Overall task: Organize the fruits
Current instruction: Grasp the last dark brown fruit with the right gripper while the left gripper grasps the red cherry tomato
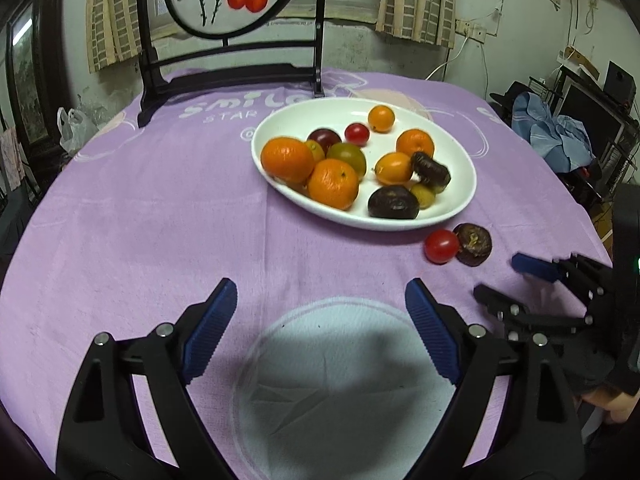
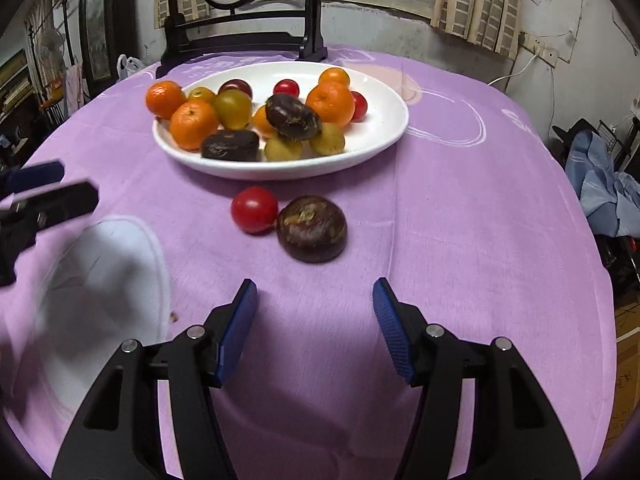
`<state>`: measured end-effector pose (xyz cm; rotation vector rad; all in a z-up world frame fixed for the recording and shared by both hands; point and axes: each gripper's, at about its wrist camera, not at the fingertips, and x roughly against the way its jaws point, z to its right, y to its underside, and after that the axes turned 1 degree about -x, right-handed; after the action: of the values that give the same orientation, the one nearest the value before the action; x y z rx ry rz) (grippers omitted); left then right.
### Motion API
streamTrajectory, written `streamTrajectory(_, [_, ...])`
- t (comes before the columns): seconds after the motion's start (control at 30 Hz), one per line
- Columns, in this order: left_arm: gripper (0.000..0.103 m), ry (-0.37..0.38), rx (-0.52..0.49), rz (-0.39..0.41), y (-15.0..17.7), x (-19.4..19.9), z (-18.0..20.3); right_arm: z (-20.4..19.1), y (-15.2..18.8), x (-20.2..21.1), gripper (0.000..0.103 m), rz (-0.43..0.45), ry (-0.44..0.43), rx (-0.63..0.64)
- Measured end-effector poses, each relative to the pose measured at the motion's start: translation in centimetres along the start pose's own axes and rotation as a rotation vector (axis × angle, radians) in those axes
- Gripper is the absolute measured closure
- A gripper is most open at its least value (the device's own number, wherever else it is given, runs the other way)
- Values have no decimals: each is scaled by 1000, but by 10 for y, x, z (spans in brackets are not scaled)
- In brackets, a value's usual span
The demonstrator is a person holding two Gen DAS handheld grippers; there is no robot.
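**Two strays left outside the plate**

Most of the fruit already sits in the white plate point(image 2: 376, 140): oranges, small yellow ones, a few tomatoes and two dark chestnuts. Two pieces lie on the purple cloth point(image 2: 460, 240) just outside the plate's near rim, at about six o'clock from it in my right wrist view: a red tomato point(image 2: 254, 209) and a dark chestnut point(image 2: 312, 227), touching side by side, the tomato at nine o'clock of the chestnut. I judge the step in hand is the approach to one of these two, and the job is close to finished.

My right gripper point(image 2: 315, 330) points steeply down at the cloth, its blue pads apart with nothing between them, and the chestnut lies just beyond the tips at twelve o'clock. The next move, as I read it, calls for reaching forward until the pads straddle the chestnut, closing without knocking the tomato into a roll, then lifting over the rim into a bare patch of plate.

My left gripper point(image 1: 320, 326) also tilts down, jaws wide and empty, over the pale round patch printed on the cloth point(image 1: 344, 380). From there the strays sit at about two o'clock, and the right gripper is seen low at three o'clock. In the right wrist view the left gripper is a blur at nine o'clock, so I cannot read its pads there.
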<state>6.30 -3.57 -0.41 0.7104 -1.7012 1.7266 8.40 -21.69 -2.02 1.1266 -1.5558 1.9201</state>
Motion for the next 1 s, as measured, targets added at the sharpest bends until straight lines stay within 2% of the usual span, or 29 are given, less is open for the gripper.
streamTrajectory(0.13, [15,10,-17,-18,3,-7,1,1,-15,-15,53,-13,0,-6])
streamTrajectory(0.2, [15,15,-21,-23,4,-9,2,1,-22,-21,61,-10,-24,-5])
streamTrajectory(0.27, [15,16,-23,-26,4,-10,2,-1,-26,-23,62,0,-18,-4])
streamTrajectory(0.4, [15,27,-21,-39,6,-14,3,5,-23,-18,63,4,-54,-59])
streamTrajectory(0.57, [15,46,-57,-68,10,-18,17,12,-8,7,63,25,-67,-78])
streamTrajectory(0.83, [15,64,-97,-93,7,-27,57,42,9,57,62,150,-60,-166])
streamTrajectory(1.0, [18,53,-94,-114,-1,-45,81,53,9,63,62,166,-72,-194])
